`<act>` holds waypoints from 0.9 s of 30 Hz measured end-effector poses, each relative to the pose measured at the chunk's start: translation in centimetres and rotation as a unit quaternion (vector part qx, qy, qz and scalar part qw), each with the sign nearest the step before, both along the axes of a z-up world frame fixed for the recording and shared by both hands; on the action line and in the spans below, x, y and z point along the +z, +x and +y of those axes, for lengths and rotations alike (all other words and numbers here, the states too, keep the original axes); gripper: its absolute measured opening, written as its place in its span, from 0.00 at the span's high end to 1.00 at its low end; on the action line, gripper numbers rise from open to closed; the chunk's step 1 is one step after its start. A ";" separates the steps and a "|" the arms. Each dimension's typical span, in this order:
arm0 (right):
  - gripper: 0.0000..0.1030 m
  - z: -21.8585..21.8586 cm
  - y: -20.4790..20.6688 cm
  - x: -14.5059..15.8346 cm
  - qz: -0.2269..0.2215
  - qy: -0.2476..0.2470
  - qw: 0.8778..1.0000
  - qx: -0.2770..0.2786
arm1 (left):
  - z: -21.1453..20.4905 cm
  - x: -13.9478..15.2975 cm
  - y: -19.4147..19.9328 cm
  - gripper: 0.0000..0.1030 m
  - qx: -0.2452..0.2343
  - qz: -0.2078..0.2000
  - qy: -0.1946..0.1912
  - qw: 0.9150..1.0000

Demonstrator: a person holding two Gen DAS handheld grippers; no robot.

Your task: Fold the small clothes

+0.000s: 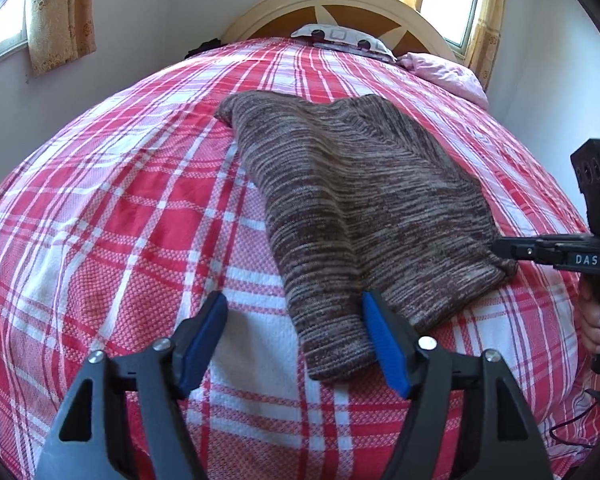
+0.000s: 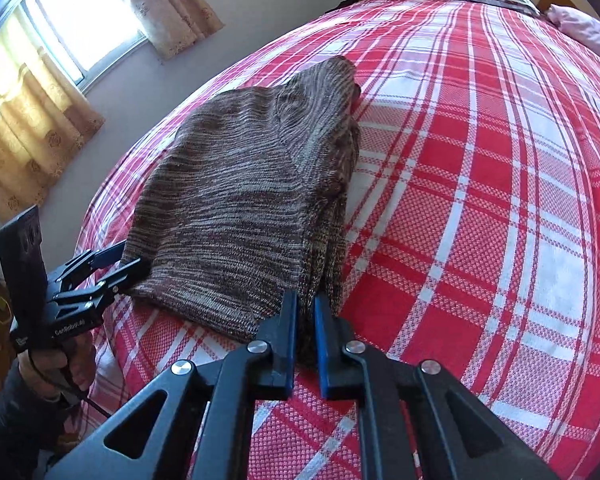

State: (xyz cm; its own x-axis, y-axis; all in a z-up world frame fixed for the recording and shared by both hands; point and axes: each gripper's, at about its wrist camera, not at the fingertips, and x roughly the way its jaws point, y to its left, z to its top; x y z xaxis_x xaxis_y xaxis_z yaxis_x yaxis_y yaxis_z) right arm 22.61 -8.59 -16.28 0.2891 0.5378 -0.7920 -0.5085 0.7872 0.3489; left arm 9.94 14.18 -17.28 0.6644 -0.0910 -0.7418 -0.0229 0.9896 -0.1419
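Observation:
A brown striped knit garment (image 1: 352,200) lies folded lengthwise on the red and white plaid bedspread (image 1: 120,220). My left gripper (image 1: 296,320) is open, its fingers standing on either side of the garment's near left corner. It shows at the left of the right wrist view (image 2: 128,262), at that same corner. My right gripper (image 2: 305,308) is shut on the garment's (image 2: 244,184) near right corner, pinching the layered edge. It also reaches in from the right of the left wrist view (image 1: 500,246).
A patterned pillow (image 1: 340,38) and a pink pillow (image 1: 444,74) lie by the wooden headboard (image 1: 284,8) at the far end. Walls and curtained windows (image 2: 60,40) surround the bed. The bedspread (image 2: 480,200) spreads wide around the garment.

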 end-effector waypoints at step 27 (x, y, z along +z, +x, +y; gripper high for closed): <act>0.51 0.3 -11.5 9.5 -0.160 -0.004 0.986 -0.051 | -2.3 8.0 -6.3 0.12 0.001 -0.075 0.031 0.997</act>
State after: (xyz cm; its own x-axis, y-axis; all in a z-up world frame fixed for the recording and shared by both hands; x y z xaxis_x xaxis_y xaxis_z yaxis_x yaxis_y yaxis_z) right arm 11.15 -8.31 -6.81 0.5772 0.4866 -0.6558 -0.5091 0.8423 0.1769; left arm 3.65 11.86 -9.29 0.7687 -0.0467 -0.6378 -0.0073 0.9966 -0.0818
